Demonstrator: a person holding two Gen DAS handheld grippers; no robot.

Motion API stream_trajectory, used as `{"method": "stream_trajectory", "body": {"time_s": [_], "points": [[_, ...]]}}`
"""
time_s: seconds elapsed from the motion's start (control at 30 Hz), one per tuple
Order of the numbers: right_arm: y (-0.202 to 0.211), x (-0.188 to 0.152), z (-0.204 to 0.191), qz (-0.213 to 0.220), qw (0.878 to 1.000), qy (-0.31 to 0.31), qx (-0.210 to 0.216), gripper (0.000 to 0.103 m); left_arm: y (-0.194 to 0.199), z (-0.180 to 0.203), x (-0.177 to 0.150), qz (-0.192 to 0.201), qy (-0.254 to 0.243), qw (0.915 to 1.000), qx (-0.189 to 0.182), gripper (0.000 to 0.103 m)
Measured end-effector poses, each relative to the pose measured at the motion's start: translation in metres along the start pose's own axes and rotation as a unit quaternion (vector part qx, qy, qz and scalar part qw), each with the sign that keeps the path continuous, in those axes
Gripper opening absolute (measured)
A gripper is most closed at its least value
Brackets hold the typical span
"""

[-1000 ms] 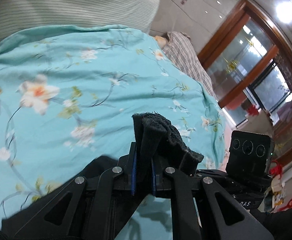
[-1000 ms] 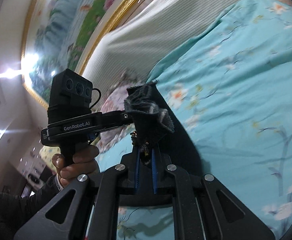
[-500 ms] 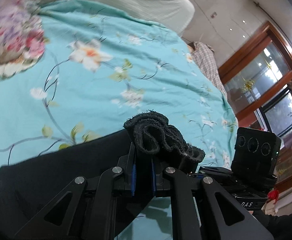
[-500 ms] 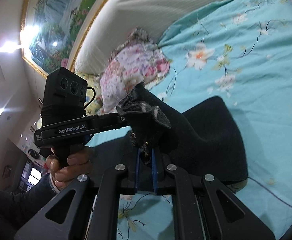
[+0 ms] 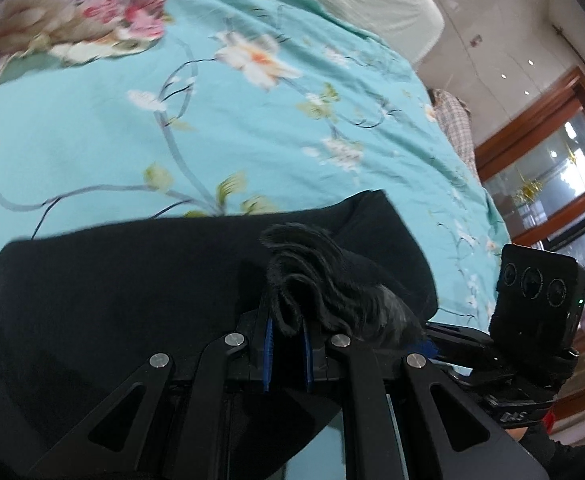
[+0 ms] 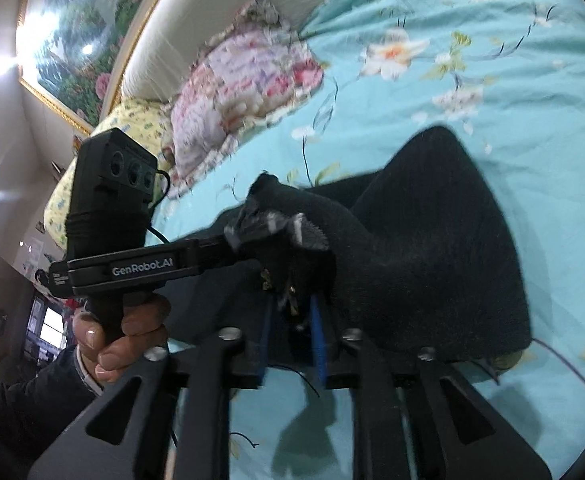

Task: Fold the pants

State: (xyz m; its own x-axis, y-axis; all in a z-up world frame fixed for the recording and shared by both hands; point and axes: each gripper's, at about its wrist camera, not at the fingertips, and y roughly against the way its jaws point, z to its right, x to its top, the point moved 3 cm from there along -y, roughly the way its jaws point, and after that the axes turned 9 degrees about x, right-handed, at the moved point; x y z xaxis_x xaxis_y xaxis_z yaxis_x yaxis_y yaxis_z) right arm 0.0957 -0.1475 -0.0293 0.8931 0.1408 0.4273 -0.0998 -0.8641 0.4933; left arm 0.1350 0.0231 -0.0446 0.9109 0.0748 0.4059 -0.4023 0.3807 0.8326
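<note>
The black pants (image 5: 132, 280) lie spread on the teal floral bedspread (image 5: 232, 128), with a bunched edge raised. My left gripper (image 5: 286, 320) is shut on that bunched black edge, just above the cloth. My right gripper (image 6: 292, 304) is shut on the pants (image 6: 432, 248) too, at a bunched corner with a small metal fitting. The two grippers hold the same edge side by side: the right gripper shows at the right of the left wrist view (image 5: 532, 320), and the left gripper shows in the right wrist view (image 6: 140, 264), held by a hand.
A pink floral pillow (image 6: 244, 80) and a yellow pillow (image 6: 104, 152) lie at the bed's head below a padded headboard (image 6: 220, 12). A plaid cloth (image 5: 456, 124) lies at the bed's far edge. A wood-framed glass door (image 5: 552, 160) stands beyond.
Both grippers have come down toward the bed with the pants edge. More of the black cloth now lies spread on the bedspread. Both stay shut.
</note>
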Motion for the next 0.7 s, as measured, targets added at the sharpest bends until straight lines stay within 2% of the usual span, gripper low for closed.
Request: {"method": "stream_trajectory", "body": {"time_s": [0.1, 0.2, 0.3, 0.4, 0.5, 0.6, 0.67, 0.7], "points": [[-0.007, -0.003, -0.003, -0.013, 1.000, 0.005, 0.006, 0.047, 0.004, -0.010, -0.008, 0.002, 0.019, 0.9998, 0.007, 0.012], [-0.010, -0.005, -0.013, -0.022, 0.999, 0.025, 0.002, 0.057, 0.016, -0.023, -0.019, 0.014, 0.043, 0.9988, 0.019, 0.012], [-0.012, -0.006, -0.020, -0.028, 0.999, 0.037, 0.002, 0.058, 0.028, -0.034, -0.025, 0.027, 0.065, 0.9972, 0.026, 0.017], [-0.013, -0.007, -0.026, -0.030, 0.999, 0.040, 0.006, 0.058, 0.041, -0.045, -0.034, 0.040, 0.086, 0.9951, 0.028, 0.029], [-0.014, -0.008, -0.034, -0.030, 0.999, 0.043, 0.012, 0.058, 0.049, -0.057, -0.044, 0.046, 0.110, 0.9924, 0.028, 0.030], [-0.017, -0.009, -0.041, -0.034, 0.998, 0.049, 0.015, 0.058, 0.060, -0.067, -0.053, 0.060, 0.131, 0.9886, 0.044, 0.031], [-0.019, -0.009, -0.047, -0.036, 0.998, 0.053, 0.019, 0.058, 0.069, -0.071, -0.059, 0.074, 0.144, 0.9851, 0.057, 0.037], [-0.019, -0.009, -0.050, -0.036, 0.998, 0.056, 0.021, 0.058, 0.073, -0.074, -0.063, 0.080, 0.152, 0.9830, 0.064, 0.044]]}}
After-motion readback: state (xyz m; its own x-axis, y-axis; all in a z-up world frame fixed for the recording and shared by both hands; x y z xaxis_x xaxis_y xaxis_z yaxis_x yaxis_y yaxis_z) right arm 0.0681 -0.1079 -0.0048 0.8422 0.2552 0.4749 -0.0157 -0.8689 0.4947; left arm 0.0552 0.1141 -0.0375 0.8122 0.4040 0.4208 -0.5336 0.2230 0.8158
